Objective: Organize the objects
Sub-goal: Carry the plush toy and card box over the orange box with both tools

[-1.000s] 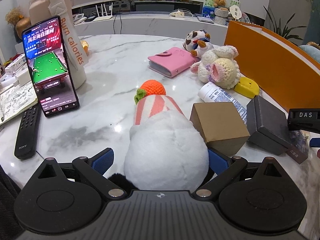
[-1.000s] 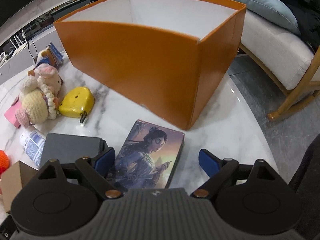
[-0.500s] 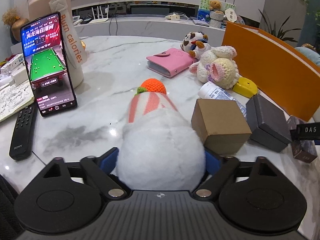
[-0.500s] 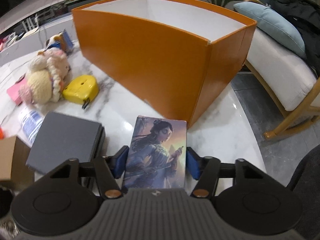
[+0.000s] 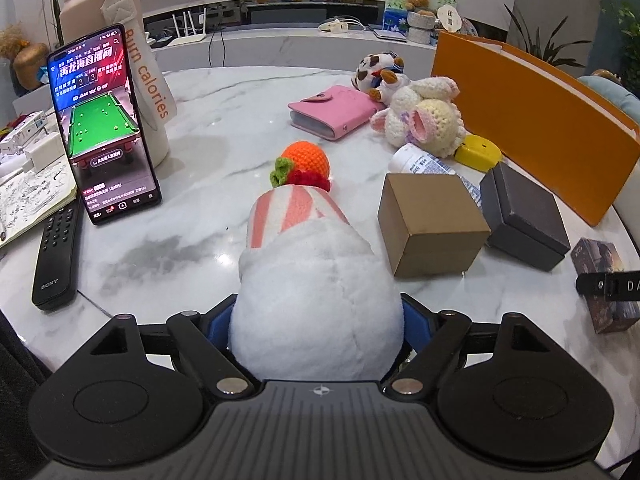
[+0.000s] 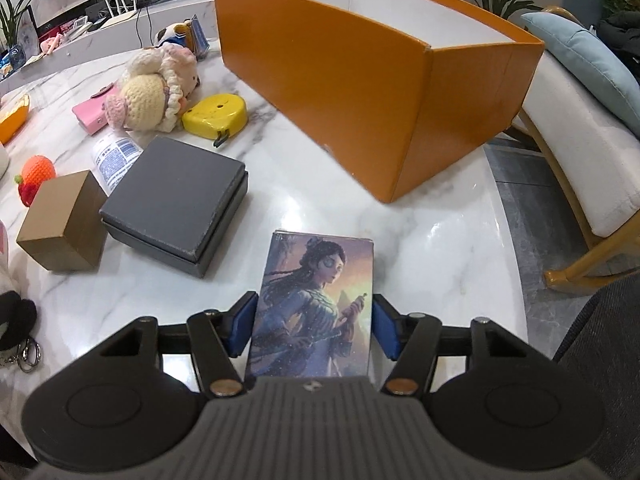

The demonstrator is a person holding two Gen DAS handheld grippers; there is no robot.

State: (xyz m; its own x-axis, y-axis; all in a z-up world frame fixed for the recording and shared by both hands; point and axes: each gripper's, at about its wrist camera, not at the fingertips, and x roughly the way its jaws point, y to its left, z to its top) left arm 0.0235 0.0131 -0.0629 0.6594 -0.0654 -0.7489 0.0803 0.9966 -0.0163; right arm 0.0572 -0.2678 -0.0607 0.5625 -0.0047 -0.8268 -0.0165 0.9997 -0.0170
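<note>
A white plush toy with a pink-striped part lies on the marble table, and my left gripper is shut on its round body. My right gripper holds an illustrated card box showing a painted figure. Its blue pads touch both long sides while the jaws open slightly. That box and a right finger also show at the right edge of the left wrist view, at the illustrated card box. The big orange box stands open-topped just beyond the card box.
A grey box, brown carton, white bottle, yellow tape measure and crocheted bunny crowd the table's middle. A phone and remote sit at left. A chair stands past the table's right edge.
My left jaws closed onto the white plush. My right jaws closed around the card box, which now sits straight between the pads, and the right hand rolled and shifted.
</note>
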